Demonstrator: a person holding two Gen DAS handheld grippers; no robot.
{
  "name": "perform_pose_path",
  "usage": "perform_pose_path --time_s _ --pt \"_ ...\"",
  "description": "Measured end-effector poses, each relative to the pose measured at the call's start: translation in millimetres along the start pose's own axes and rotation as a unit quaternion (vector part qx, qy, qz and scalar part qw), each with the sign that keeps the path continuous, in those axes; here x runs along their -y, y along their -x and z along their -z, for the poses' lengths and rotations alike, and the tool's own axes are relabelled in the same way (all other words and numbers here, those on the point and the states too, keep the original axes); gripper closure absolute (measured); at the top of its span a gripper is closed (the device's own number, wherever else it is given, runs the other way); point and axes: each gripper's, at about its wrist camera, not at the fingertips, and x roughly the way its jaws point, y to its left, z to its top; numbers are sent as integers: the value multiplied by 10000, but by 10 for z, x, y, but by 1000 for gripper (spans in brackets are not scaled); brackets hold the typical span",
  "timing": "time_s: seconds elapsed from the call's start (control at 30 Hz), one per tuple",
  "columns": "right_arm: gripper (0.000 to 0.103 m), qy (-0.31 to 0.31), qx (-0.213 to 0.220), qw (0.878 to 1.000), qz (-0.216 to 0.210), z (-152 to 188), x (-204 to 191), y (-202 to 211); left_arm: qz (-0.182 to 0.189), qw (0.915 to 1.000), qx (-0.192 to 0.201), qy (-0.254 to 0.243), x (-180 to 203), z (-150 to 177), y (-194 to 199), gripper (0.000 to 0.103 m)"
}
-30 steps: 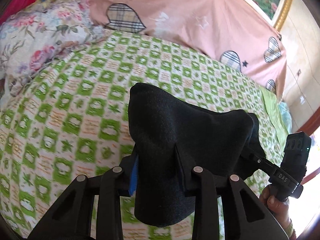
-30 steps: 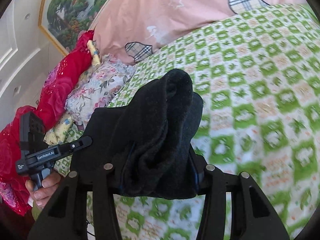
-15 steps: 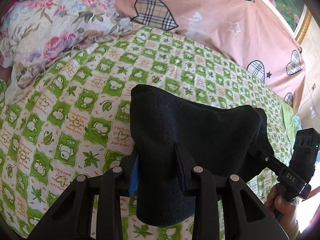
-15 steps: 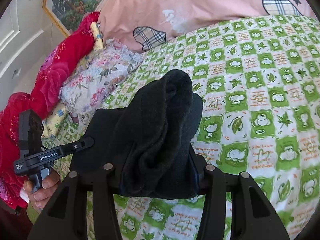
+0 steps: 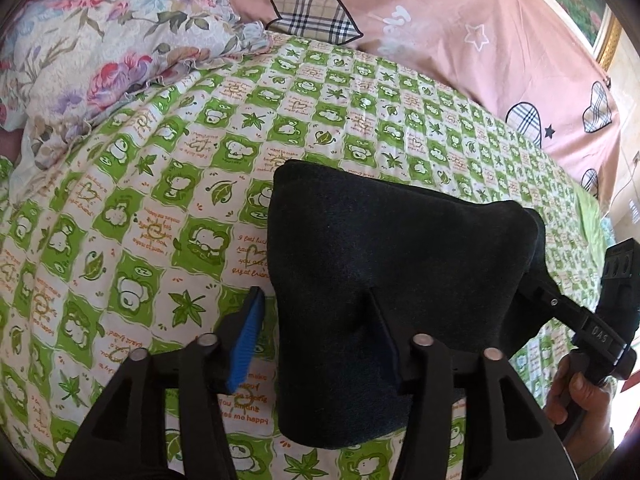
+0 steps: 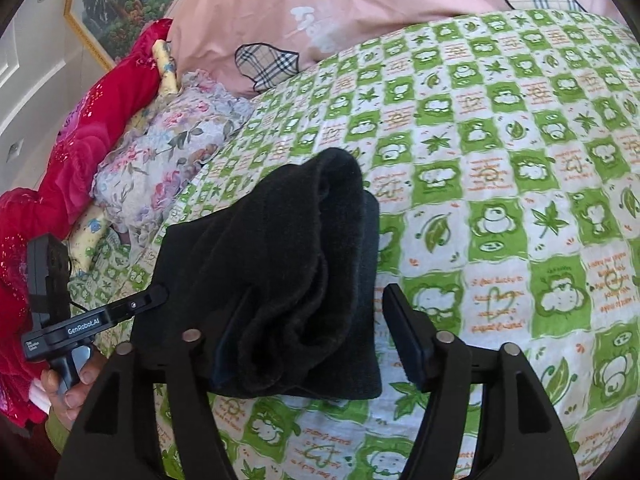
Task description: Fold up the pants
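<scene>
Both grippers are matte black plastic, each finger built from angular struts with triangular cut-outs and round silver pins at the joints. The left gripper point(image 5: 316, 336) has a ribbed blue pad point(image 5: 245, 344) on one finger. Seen from the other side, its handle bears white "GenRobot.AI" lettering and a thin black cable. The right gripper point(image 6: 312, 328) shows "DAS" on its handle.

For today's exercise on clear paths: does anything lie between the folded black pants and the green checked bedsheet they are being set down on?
Nothing visible does. The black pants sit between the opened jaws of the left gripper and right gripper, and the green checked bedsheet around them is bare; the floral pillow lies off to the side.
</scene>
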Motion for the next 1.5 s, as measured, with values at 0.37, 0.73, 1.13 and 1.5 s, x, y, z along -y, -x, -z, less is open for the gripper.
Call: perform_pose_path --time_s 0.37,0.73,1.13,1.5 --pt "24 102 320 9986 398 154 -108 201 -45 9999 -34 113 8 195 153 32" --pt "12 870 521 9922 724 381 -484 482 -141 9997 158 -133 148 430 375 27" --pt "1 1526 545 9842 713 577 -737 576 -482 9972 368 -442 213 702 557 22" --pt "1 1899 387 9781 759 722 -857 537 -786 9927 474 -788 276 811 604 21"
